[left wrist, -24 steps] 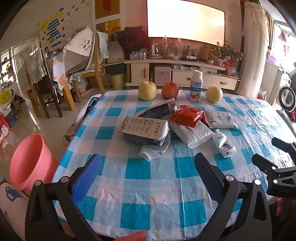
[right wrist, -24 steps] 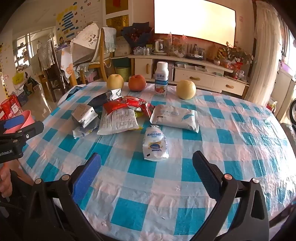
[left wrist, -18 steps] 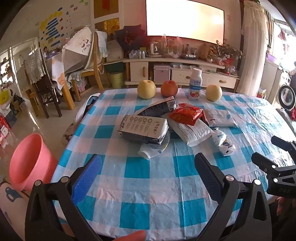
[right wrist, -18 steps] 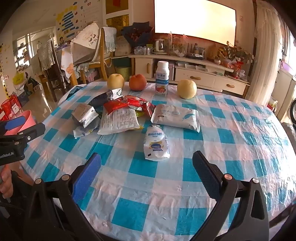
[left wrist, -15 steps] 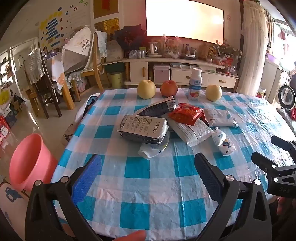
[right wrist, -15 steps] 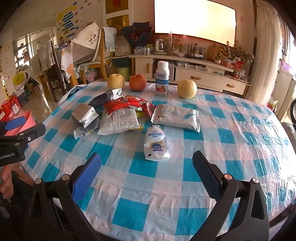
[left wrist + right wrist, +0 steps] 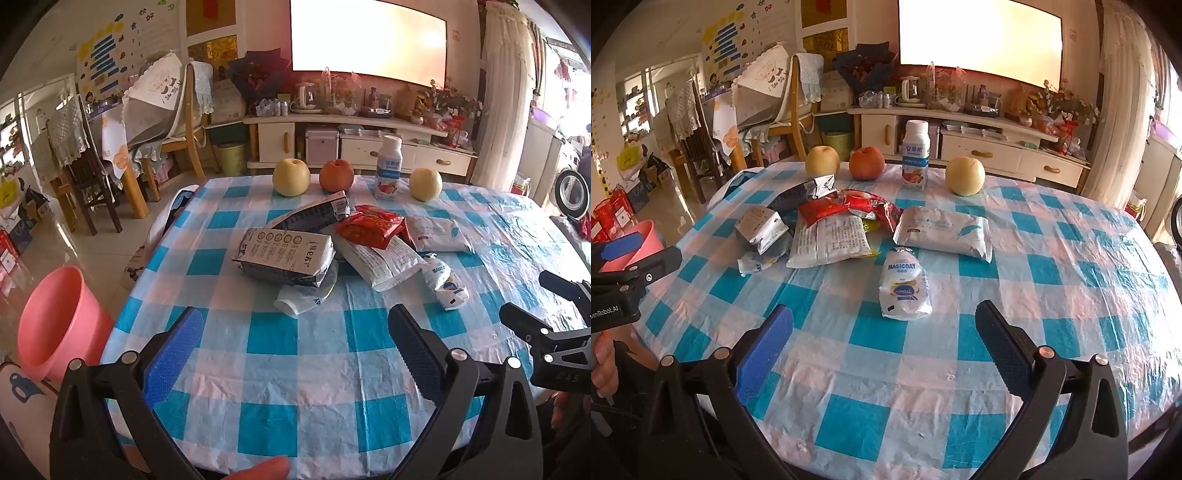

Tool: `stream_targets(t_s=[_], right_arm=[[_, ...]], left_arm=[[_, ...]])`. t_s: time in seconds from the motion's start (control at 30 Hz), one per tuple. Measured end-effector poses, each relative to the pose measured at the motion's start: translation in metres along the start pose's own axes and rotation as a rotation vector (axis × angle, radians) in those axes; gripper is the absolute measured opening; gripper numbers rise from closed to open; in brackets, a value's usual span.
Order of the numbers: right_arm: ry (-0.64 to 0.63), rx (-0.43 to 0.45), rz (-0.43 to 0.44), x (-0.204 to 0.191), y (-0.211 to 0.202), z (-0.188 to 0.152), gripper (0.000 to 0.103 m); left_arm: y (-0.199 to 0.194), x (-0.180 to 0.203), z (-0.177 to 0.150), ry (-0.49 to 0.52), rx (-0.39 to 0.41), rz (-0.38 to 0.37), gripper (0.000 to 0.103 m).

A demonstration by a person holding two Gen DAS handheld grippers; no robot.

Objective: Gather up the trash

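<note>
Both grippers, left gripper (image 7: 295, 332) and right gripper (image 7: 882, 332), are spread wide and hold nothing. At twelve o'clock, the wrapper pile (image 7: 332, 243) lies mid-table. At nine o'clock, a pink bucket (image 7: 55, 325) stands on the floor.

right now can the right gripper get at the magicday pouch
Probably yes. The right gripper is open and empty, and the MAGICDAY pouch lies alone on the tablecloth just ahead of it, with nothing between.
</note>
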State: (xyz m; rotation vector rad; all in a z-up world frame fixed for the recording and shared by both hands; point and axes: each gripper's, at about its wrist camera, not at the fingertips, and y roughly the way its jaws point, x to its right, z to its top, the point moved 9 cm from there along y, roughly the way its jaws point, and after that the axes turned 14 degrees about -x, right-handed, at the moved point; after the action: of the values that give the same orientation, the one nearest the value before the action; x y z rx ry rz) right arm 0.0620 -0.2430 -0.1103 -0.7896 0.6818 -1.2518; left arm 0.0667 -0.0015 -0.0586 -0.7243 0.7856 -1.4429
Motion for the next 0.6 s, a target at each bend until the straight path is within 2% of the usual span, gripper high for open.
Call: stream_targets(t_s=[0.6], right_arm=[[-0.002, -0.005, 0.001, -0.002, 0.003, -0.001, 0.1]], left_arm=[[0.016, -0.002, -0.006, -0.002, -0.018, 0.002, 0.099]])
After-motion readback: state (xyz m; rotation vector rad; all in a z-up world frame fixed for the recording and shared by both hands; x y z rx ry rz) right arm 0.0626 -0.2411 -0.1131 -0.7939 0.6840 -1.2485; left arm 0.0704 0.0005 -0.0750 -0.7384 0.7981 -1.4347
